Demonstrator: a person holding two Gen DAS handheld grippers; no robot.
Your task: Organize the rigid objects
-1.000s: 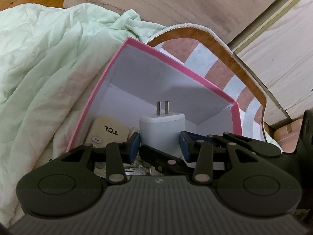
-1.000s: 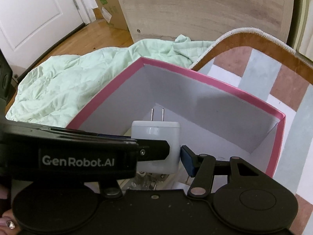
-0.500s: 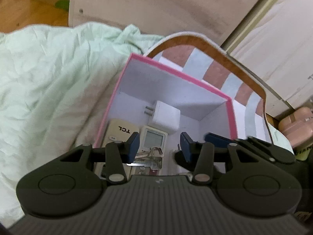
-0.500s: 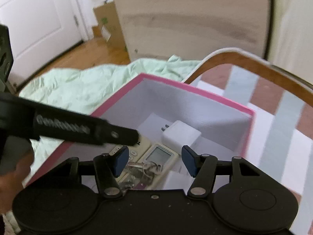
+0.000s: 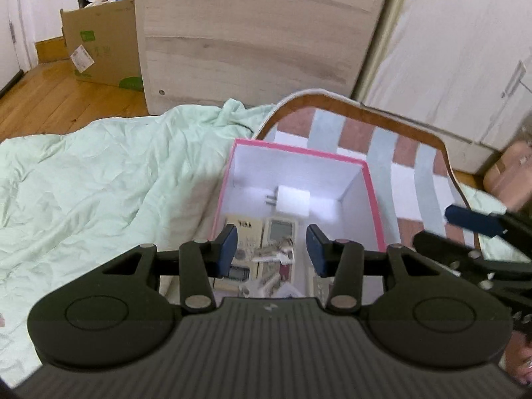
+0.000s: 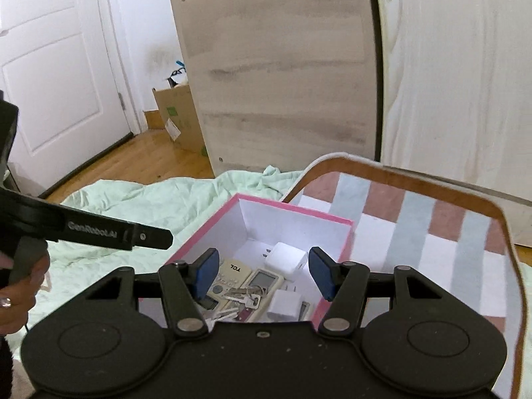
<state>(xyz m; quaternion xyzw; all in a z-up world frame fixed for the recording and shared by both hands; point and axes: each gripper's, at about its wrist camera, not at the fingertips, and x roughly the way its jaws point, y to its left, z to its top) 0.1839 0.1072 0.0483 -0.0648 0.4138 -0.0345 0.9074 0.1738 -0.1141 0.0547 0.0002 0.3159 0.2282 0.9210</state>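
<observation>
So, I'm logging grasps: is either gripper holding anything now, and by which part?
Nothing is held. Left gripper and right gripper are open and empty above the pink box.

A: Soft daylight here, even and fairly bright, no hard shadows on the quilt (image 5: 99, 179) left of the tool.

B: A white glare patch sits on the box (image 5: 360, 196) floor ahead of the fingers, just past the charger (image 5: 294, 201).

A: Left view is smeared: the far gripper (image 5: 478, 221) off to the right streaks, and the box contents look soft.

B: Right view is sharper; the remote (image 6: 232, 274) lettering reads. Strong fisheye bend at the edges, dark corners, wardrobe (image 6: 276, 66) lines bowing.
</observation>
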